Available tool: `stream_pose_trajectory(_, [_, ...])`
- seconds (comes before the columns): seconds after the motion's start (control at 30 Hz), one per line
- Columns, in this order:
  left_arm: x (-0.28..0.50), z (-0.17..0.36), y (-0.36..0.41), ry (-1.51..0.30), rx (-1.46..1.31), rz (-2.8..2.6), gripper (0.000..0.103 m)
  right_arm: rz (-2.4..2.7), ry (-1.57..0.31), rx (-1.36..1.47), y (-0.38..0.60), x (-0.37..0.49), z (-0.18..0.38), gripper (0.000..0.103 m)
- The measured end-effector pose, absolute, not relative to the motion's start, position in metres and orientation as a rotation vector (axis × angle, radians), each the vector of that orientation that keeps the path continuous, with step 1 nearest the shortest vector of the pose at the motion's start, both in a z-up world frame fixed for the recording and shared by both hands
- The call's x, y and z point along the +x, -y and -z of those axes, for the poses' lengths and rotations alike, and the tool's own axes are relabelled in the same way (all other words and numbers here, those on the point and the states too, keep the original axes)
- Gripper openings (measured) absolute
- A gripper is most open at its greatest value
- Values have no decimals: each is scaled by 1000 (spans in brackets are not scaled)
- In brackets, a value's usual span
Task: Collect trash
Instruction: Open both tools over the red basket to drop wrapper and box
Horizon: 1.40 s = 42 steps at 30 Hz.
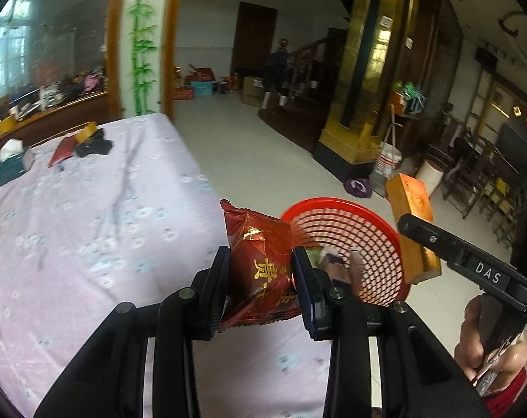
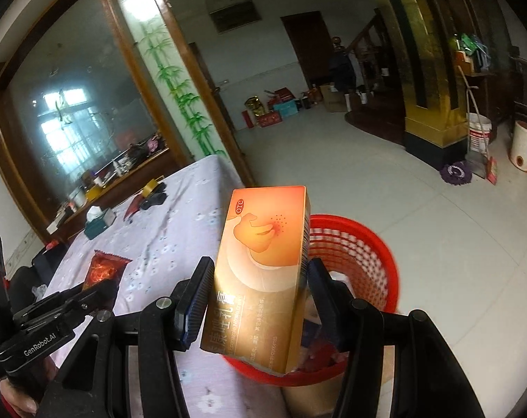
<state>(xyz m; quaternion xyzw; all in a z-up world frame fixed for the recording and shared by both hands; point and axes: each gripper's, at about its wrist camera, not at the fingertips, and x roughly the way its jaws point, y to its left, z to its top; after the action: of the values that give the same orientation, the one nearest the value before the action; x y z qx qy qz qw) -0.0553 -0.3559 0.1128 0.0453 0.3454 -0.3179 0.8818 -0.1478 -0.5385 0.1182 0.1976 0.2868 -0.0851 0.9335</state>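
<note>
Carry step: two pieces of trash held near the red basket, release not yet made.

The left gripper [image 1: 261, 278] is clamped narrowly on a red snack packet [image 1: 258, 261], whose long axis stands roughly upright, crimped top edge pointing up and away from the jaws. The right gripper [image 2: 256, 299] is closed at a wider set on an orange medicine box [image 2: 263, 271], whose long axis is near upright, leaning slightly right, top end pointing away from the fingers. The red mesh basket [image 2: 368, 240] lies just beyond and below both claws, right of the cloth-covered table [image 1: 89, 226]. Judged next: each load must be centred over the rim, then the jaws opened.
</note>
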Motion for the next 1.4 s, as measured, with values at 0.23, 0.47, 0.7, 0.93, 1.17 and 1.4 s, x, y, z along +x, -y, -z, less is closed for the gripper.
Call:
stream_pose_trajectory(0.23, [-56, -105, 399, -741, 120, 736, 34, 198, -583, 436, 566, -153, -118, 60])
stream_pose_trajectory(0.47, [-54, -86, 433, -762, 150, 778, 34, 200, -610, 472, 590, -148, -108, 60])
stream_pose_trajectory(0.7, [-43, -68, 450, -779, 168, 784, 34, 211, -643, 506, 605, -134, -94, 62])
stream_pose_trajectory(0.93, [-40, -61, 459, -791, 184, 784, 35, 231, -673, 494, 610, -122, -85, 62])
stream_pose_trajectory(1.17, [-44, -67, 453, -758, 189, 762, 62, 234, -666, 478, 605, -126, -92, 62])
stream_pose_trajectory(1.4, [-53, -74, 442, -742, 187, 742, 76, 272, -630, 436, 590, -147, -111, 69])
